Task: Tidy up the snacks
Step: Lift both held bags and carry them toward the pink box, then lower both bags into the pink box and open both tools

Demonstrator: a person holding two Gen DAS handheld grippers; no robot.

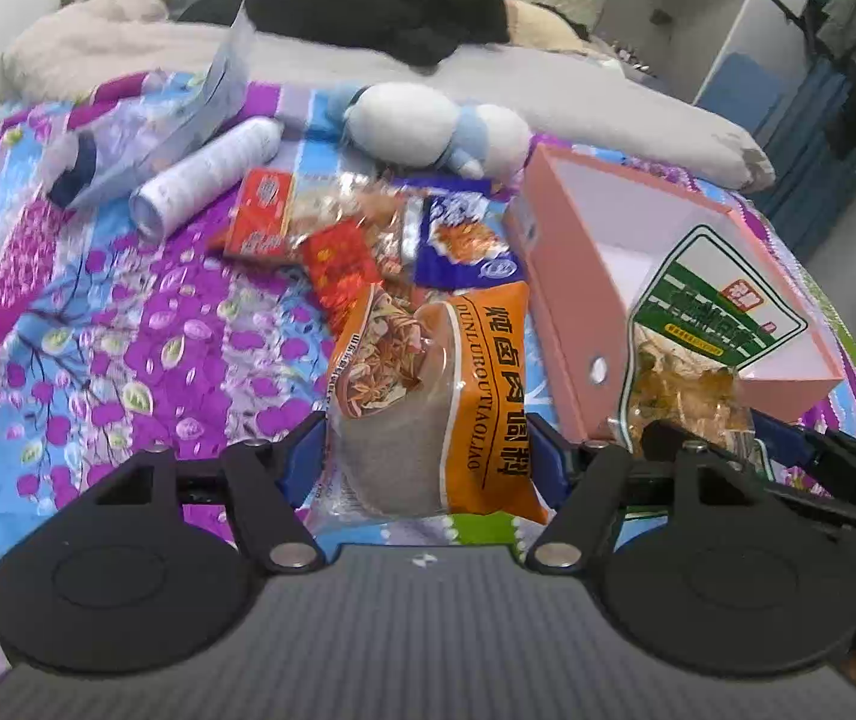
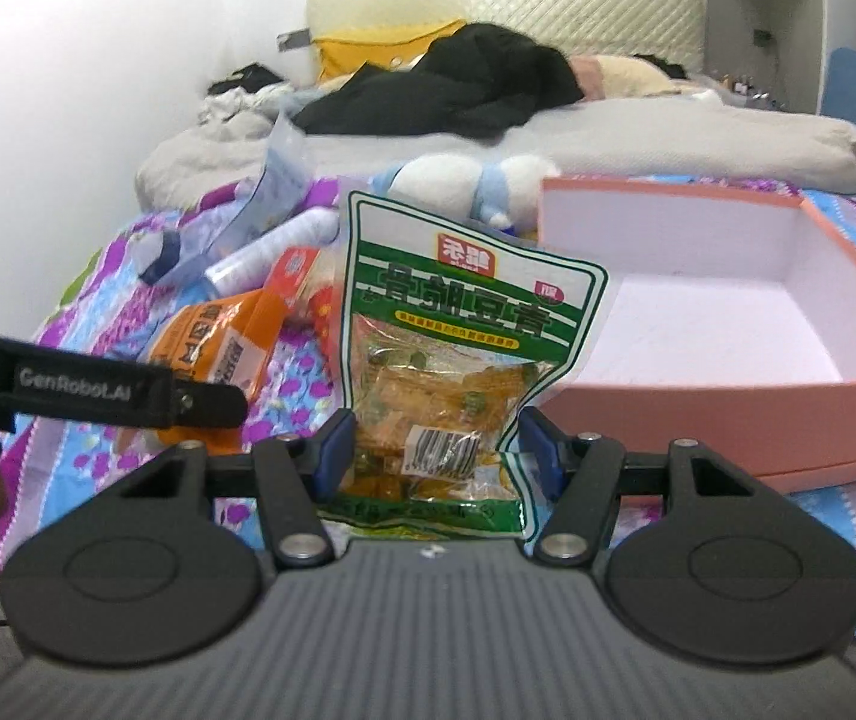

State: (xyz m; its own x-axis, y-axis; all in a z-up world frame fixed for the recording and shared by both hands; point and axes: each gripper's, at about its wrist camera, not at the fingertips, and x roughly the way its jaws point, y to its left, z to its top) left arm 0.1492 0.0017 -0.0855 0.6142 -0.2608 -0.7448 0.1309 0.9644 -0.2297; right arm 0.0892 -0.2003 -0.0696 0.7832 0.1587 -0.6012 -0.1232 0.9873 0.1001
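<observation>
Green packet (image 2: pixel 463 324) stands upright, long axis vertical, in right claw (image 2: pixel 433 450)

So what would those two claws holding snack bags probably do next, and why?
Probably carry both over the open pink cardboard box and drop them: the right gripper grips the green-and-white bag, the left gripper the orange bag, and the box is empty.

Left gripper (image 1: pixel 428 456): matte black linkage arms with triangular cut-outs, silver pivot screws, two round black discs at 7 and 5 o'clock, a ribbed grey body at 6 o'clock, and blue pads on the fingers (image 1: pixel 300 456). Right gripper (image 2: pixel 436 450): same build, blue-padded fingers (image 2: pixel 332 450). In the right wrist view, at 9 o'clock, a black strap is printed "GenRobot.AI" in white.
</observation>
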